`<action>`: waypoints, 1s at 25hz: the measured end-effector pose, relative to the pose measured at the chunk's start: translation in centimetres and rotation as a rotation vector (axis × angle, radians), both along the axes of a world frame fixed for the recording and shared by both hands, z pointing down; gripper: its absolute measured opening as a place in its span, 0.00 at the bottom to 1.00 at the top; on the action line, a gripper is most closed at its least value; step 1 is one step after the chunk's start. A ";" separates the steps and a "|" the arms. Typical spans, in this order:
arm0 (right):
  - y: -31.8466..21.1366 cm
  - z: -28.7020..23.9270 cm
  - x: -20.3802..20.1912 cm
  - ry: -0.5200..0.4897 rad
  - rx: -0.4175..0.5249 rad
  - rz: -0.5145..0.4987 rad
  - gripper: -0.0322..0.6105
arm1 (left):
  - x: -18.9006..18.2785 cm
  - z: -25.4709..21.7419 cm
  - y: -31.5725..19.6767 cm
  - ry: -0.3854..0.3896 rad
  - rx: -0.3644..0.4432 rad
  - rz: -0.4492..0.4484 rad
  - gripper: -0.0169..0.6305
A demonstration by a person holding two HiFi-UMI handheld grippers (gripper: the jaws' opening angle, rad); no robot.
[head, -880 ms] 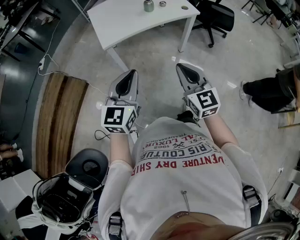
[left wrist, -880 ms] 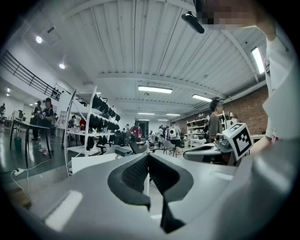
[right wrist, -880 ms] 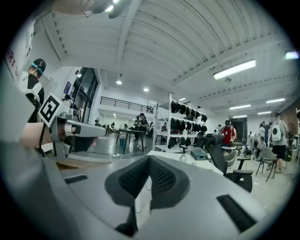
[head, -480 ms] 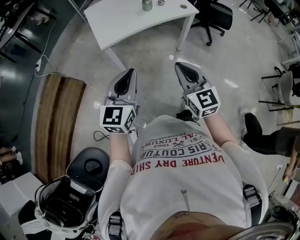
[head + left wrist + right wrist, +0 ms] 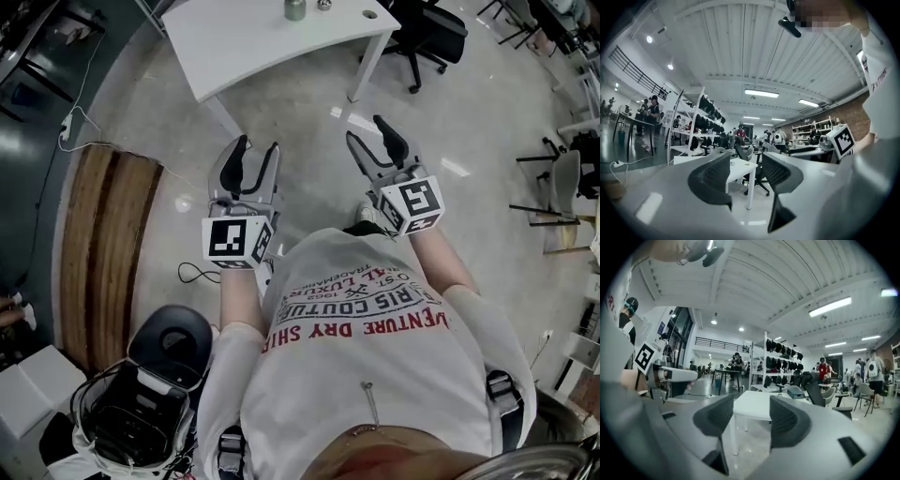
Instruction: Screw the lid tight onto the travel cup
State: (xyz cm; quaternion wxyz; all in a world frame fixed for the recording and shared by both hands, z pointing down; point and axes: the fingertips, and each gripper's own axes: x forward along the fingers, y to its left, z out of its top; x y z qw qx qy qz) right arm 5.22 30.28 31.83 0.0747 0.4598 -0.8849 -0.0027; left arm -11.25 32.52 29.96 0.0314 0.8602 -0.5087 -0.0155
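- Cup [image 5: 295,9] is seen upright on the table [image 5: 272,47], at the top edge of the head view, well apart from both grippers.
- Lid [image 5: 324,6] is seen just beside the cup, to its right, not on it; too small for detail.
- L gripper [image 5: 255,155] is held over the floor [image 5: 309,159] in front of the person, pointed toward the table; in the L gripper view [image 5: 744,164] the jaws are spread w/ nothing between.
- R gripper [image 5: 372,133] is held alongside, near the L one, not touching; in the R gripper view [image 5: 751,413] the jaws are likewise spread, nothing pinched.
- Table is framed in the gap between the jaws in both gripper views.
- Chair [image 5: 427,33] is parked at the table's right end.
- Wood strip [image 5: 103,244] is seen on the floor at left, w/ an open bag [image 5: 141,412] near the person's feet.
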 end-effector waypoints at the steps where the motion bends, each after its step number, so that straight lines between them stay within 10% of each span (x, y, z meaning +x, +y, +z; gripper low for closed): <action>1: -0.5 0.0 0.2 -0.008 -0.002 0.004 0.37 | 0.0 0.4 -0.3 -0.011 -0.008 -0.005 0.33; 25: -34.6 7.4 7.8 0.048 -0.195 -0.413 0.37 | 9.6 6.1 -28.3 -0.012 -0.179 -0.383 0.33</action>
